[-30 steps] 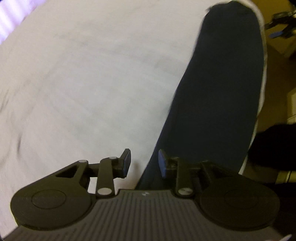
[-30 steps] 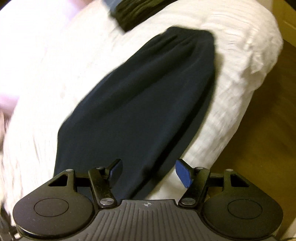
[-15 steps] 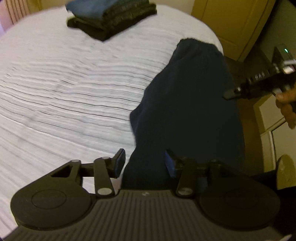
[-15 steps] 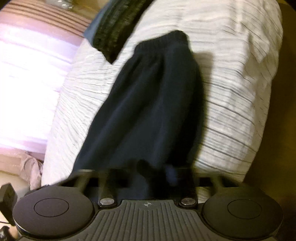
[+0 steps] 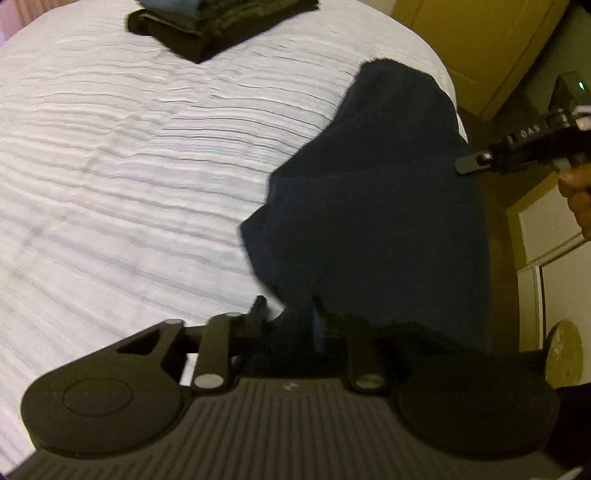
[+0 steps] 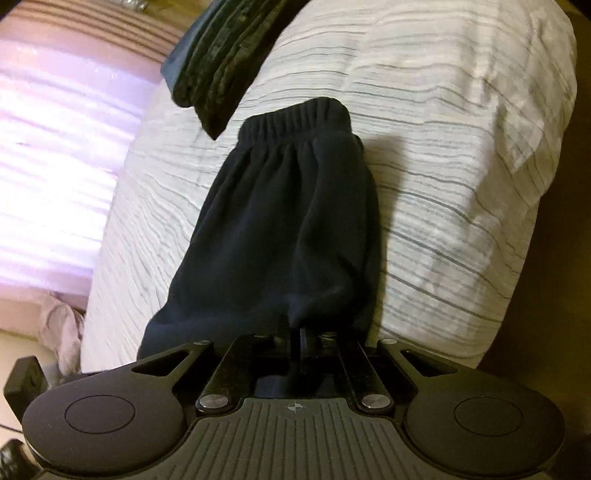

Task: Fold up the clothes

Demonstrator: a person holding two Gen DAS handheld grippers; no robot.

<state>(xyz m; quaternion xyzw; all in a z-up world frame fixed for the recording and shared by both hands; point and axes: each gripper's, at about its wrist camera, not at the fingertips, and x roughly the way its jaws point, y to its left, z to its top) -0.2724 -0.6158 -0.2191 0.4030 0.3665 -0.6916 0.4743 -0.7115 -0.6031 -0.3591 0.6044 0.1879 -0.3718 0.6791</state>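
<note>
Dark navy sweatpants lie along the right edge of the white striped bed, elastic waistband at the far end. My left gripper is closing on the near end of the pants, with cloth between its narrowed jaws. My right gripper is shut on the near edge of the pants and lifts it a little, so the cloth bunches. The right gripper also shows from the side in the left wrist view, held by a hand.
A stack of folded dark clothes sits at the far end of the bed, also in the right wrist view. Yellow-brown cabinets and a white cupboard stand beyond the bed's right edge. A pink curtain hangs to the left.
Both grippers dropped to the near end of the pants. The right gripper went from open to shut on the cloth. The left gripper's jaws narrowed around the cloth.
</note>
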